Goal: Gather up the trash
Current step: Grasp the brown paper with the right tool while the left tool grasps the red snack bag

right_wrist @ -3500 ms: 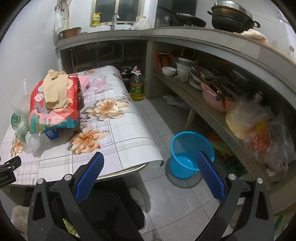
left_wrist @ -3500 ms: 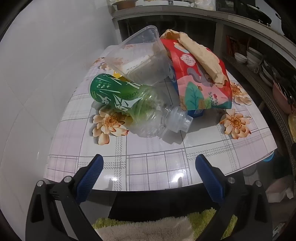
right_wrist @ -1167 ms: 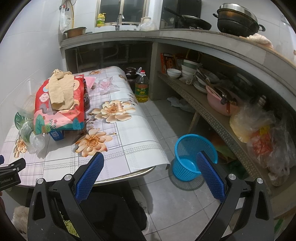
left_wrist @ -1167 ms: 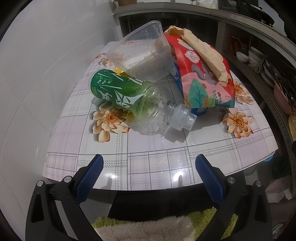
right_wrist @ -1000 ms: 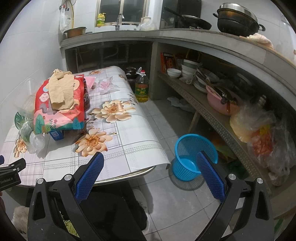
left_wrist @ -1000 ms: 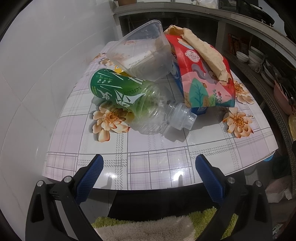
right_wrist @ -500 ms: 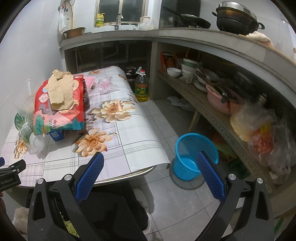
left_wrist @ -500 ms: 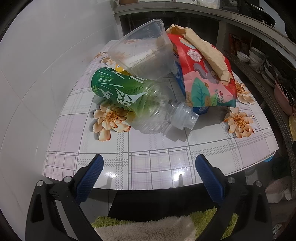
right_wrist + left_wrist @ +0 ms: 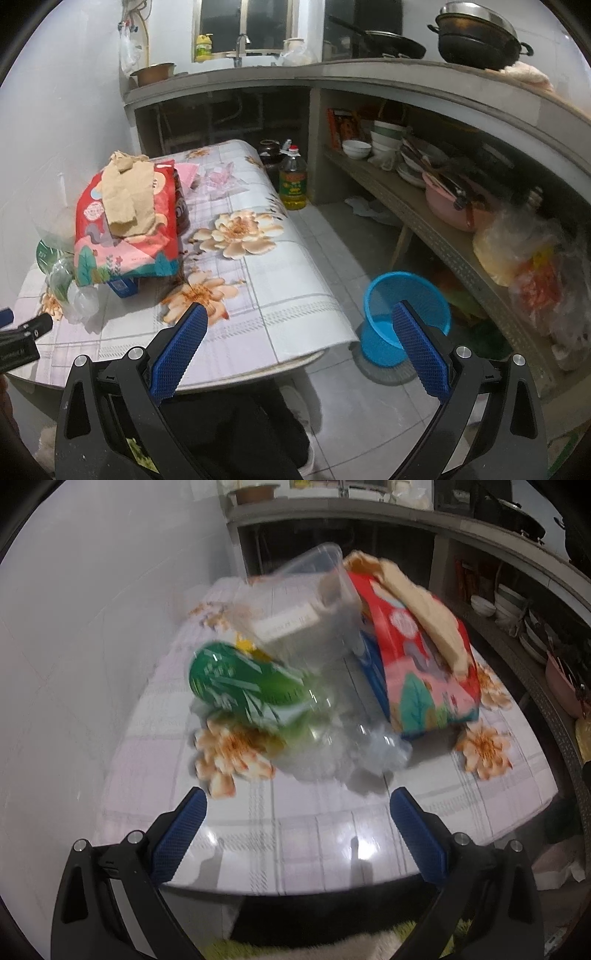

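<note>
**Approach to the first piece of trash**

The plastic bottle (image 9: 280,709) lies on its side on the counter (image 9: 295,834), beneath a clear container (image 9: 306,613) and beside a red packet (image 9: 424,672). The left tongs (image 9: 295,827) gape wide and empty just before it. Right tongs (image 9: 295,339), equally spread and empty, hang over the counter edge near the blue basket (image 9: 402,314). Next, I judge: straddle the bottle, close.

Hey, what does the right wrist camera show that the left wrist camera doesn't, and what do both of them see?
Only the right wrist view shows the blue basket on the floor, the oil bottle and the black pot.

Only the left wrist view shows the clear container plainly and the open left tool.

Both show the red bag, the green bottle and the floral table.
</note>
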Demonstrator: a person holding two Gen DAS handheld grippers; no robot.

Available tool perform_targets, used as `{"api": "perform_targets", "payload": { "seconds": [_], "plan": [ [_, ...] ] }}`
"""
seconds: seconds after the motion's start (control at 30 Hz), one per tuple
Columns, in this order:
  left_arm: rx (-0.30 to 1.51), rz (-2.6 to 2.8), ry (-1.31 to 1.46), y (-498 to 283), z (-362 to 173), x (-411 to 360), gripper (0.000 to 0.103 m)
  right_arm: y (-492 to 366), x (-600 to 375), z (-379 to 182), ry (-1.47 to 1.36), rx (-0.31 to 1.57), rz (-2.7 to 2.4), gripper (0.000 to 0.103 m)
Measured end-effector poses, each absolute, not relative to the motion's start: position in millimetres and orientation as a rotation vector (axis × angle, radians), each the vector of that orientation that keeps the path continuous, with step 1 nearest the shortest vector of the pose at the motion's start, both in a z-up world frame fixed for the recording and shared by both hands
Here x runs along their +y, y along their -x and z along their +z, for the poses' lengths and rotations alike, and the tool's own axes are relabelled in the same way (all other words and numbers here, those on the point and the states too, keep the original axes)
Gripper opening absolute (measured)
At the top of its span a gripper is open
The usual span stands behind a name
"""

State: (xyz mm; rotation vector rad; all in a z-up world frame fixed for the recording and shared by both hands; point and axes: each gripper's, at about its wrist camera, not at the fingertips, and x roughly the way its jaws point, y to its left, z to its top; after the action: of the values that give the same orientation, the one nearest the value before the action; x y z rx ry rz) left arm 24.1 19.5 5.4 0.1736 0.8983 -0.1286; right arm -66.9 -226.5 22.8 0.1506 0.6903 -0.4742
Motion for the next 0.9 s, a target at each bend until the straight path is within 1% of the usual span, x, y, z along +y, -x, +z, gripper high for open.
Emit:
{"api": "perform_targets", "payload": {
  "seconds": [0.23,0.37,0.47,0.67,0.73,0.8,0.83,0.9],
  "plan": [
    [0.841,-0.231,-0.171,-48.9,16.4,25.2,0.097,43.5,-229.3,34.4,-0.171,0.618,-0.394,0.095],
    [0.783,-0.37,-0.111,-58.0,21.9,30.8,0.097,23.2,-226.7,41.9,-0.177,0.582,-0.329,0.095],
    [0.723,-0.492,-0.02,-64.9,27.8,34.5,0.097,3.8,-225.6,45.5,-0.172,0.571,-0.295,0.095],
    [0.661,-0.624,-0.004,-76.1,41.8,17.3,0.097,-43.8,-223.9,50.0,-0.231,0.58,-0.139,0.095],
    [0.641,-0.663,-0.013,-76.5,44.8,12.5,0.092,-57.9,-222.5,50.3,-0.262,0.584,-0.06,0.095],
    [0.637,-0.688,-0.051,-78.5,43.7,4.3,0.083,-78.8,-223.2,50.1,-0.305,0.605,0.04,0.094],
    [0.639,-0.693,-0.07,-79.8,43.0,-0.6,0.081,-84.1,-222.7,50.4,-0.313,0.611,0.062,0.092],
    [0.663,-0.697,-0.099,-84.0,38.0,-9.9,0.073,-102.3,-218.9,50.9,-0.314,0.631,0.124,0.09]
  ]
}}
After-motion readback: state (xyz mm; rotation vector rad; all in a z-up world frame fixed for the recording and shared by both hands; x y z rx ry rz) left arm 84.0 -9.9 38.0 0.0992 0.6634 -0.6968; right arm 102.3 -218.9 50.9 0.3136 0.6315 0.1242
